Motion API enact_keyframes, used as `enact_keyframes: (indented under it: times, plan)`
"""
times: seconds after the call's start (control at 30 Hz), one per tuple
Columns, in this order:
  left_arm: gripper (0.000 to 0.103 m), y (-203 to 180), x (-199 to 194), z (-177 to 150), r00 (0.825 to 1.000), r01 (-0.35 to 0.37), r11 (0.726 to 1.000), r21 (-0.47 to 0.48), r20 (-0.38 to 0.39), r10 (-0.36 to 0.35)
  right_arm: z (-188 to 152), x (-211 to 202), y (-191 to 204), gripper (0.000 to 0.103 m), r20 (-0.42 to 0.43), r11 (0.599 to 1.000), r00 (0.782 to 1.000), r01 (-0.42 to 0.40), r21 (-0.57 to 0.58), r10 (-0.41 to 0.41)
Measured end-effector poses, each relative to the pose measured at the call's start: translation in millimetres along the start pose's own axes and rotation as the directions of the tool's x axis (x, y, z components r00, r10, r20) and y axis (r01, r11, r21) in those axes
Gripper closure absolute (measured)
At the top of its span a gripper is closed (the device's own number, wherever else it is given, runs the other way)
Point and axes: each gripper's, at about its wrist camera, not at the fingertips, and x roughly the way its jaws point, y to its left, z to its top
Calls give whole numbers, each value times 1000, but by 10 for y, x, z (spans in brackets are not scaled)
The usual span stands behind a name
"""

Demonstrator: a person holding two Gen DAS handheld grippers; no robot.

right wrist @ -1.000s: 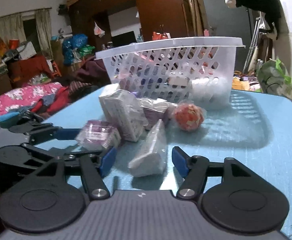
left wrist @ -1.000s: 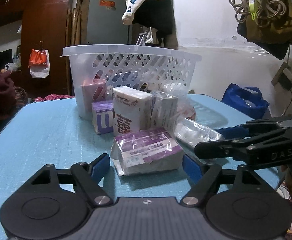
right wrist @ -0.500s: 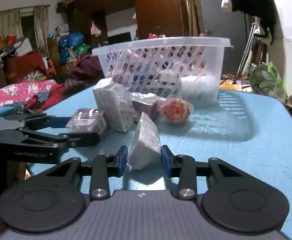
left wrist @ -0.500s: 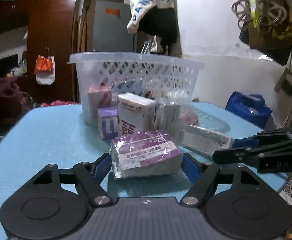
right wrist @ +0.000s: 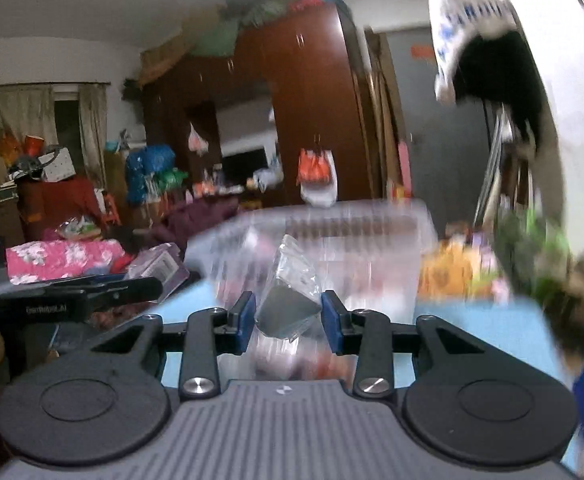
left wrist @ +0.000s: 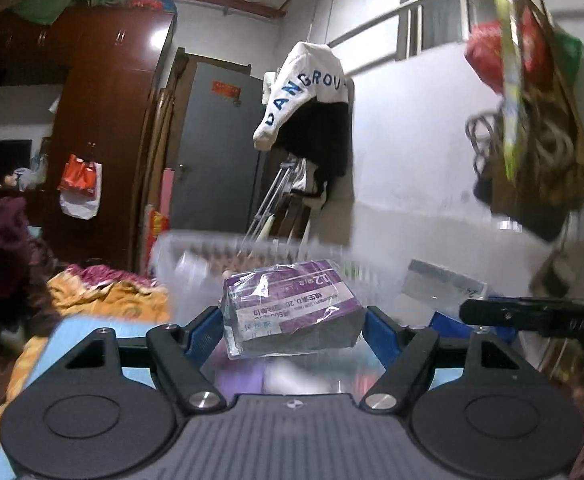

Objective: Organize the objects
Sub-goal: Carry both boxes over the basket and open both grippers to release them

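Observation:
My left gripper (left wrist: 292, 322) is shut on a purple plastic-wrapped box (left wrist: 292, 308) and holds it in the air in front of the white slotted basket (left wrist: 195, 248). My right gripper (right wrist: 287, 316) is shut on a white box in clear wrap (right wrist: 287, 298), also lifted, with the basket (right wrist: 372, 232) blurred behind it. The right gripper with its box (left wrist: 440, 280) shows at the right of the left wrist view. The left gripper with the purple box (right wrist: 159, 268) shows at the left of the right wrist view.
The blue table (right wrist: 492, 328) lies below both grippers, with blurred packets (left wrist: 275, 376) under the left one. Clothes hang on the wall (left wrist: 312, 112) behind the basket. A bed with flowered cloth (right wrist: 59, 260) stands off to the left.
Both grippers have closed on their boxes and lifted them off the table. Both views have tilted upward and the basket has dropped lower in view.

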Motion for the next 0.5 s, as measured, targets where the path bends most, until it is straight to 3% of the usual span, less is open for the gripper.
enact_keyframes:
  times: [0.13, 0.27, 0.33, 0.37, 0.43, 0.47, 0.5]
  plan:
    - [24, 53, 578, 534, 999, -28, 999, -16, -37, 28, 531, 520, -54, 64, -21, 996, 998, 58, -63, -60]
    - [22, 94, 1038, 596, 994, -57, 998, -18, -95, 55, 672, 966, -81, 62, -47, 990, 994, 94, -108, -100]
    - [13, 103, 1152, 558, 987, -81, 997, -7, -142, 79, 646, 1043, -97, 36, -53, 987, 992, 109, -117, -116]
    - [13, 107, 1146, 532, 985, -80, 997, -8, -151, 78, 612, 1024, -106, 17, -66, 988, 992, 104, -114, -112]
    - [0, 119, 1000, 482, 991, -58, 998, -6, -121, 57, 516, 784, -94, 9, -13, 990, 995, 95, -102, -97]
    - [0, 136, 897, 448, 994, -47, 999, -15, -102, 45, 462, 652, -93, 0, 9, 992, 996, 85, -94, -84]
    - [0, 165, 796, 408, 995, -42, 999, -29, -90, 39, 408, 519, -88, 0, 28, 994, 997, 73, -80, -71]
